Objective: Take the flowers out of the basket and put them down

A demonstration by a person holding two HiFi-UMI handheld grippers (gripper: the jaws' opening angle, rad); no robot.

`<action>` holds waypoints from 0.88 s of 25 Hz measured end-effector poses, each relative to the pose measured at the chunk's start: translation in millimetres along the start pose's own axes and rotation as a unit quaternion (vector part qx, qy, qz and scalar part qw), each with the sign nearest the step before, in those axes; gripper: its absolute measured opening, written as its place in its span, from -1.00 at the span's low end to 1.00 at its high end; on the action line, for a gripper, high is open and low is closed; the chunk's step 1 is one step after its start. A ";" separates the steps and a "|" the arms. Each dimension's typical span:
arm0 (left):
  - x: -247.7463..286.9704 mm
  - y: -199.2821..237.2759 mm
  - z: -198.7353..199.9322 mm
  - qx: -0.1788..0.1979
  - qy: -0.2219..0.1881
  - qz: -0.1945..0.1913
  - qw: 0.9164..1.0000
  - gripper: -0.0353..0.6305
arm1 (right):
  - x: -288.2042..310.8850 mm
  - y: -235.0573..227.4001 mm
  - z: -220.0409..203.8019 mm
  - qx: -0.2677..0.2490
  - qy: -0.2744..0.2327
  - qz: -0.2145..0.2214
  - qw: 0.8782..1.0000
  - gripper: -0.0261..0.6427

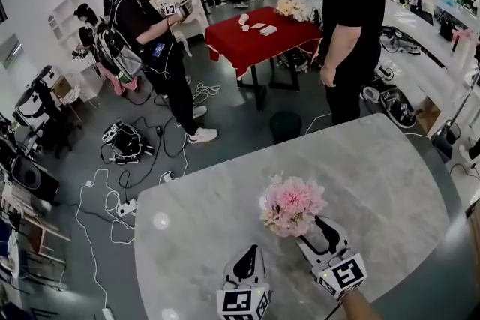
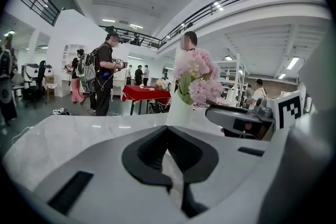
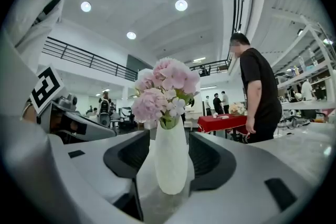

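A bunch of pink flowers (image 1: 292, 204) stands upright in a white vase (image 3: 170, 160) on the grey marble table (image 1: 375, 176). My right gripper (image 1: 309, 225) is open, with a jaw on each side of the vase; a small gap shows on both sides in the right gripper view, so the pads (image 3: 210, 157) do not press on it. My left gripper (image 1: 250, 251) is shut and empty, just left of the vase and near the table's front edge. In the left gripper view the vase (image 2: 178, 110) and flowers (image 2: 195, 78) stand beyond the closed jaws. No basket is in view.
Beyond the table's far edge a person in black (image 1: 349, 19) stands at the right and a person with a backpack (image 1: 150, 41) at the left. A red-clothed table (image 1: 259, 37), a black bin (image 1: 285, 125) and floor cables (image 1: 112, 198) lie further off.
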State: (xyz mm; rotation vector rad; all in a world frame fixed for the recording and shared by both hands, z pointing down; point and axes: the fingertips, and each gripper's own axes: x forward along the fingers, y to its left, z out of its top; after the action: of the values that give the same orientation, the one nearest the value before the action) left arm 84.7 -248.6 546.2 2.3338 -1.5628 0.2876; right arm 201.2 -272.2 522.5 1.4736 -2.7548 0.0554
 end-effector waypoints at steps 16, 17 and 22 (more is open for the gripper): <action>13.2 13.6 -3.9 -0.002 0.006 0.031 0.999 -0.89 | 38.9 6.3 36.8 -0.056 -0.068 0.109 0.990 0.00; 13.1 13.5 -4.5 -0.003 0.005 0.032 0.999 -0.89 | 40.1 5.9 37.6 -0.061 -0.070 0.109 0.990 0.01; 10.5 12.5 -5.5 -0.005 0.000 0.036 0.999 -0.89 | 42.1 5.5 44.0 -0.065 -0.087 0.103 0.989 0.02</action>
State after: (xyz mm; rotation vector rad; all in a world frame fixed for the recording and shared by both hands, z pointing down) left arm 77.2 -260.0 556.7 2.2724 -1.6481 0.2943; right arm 173.4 -305.9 479.7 1.2131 -2.9724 -0.2587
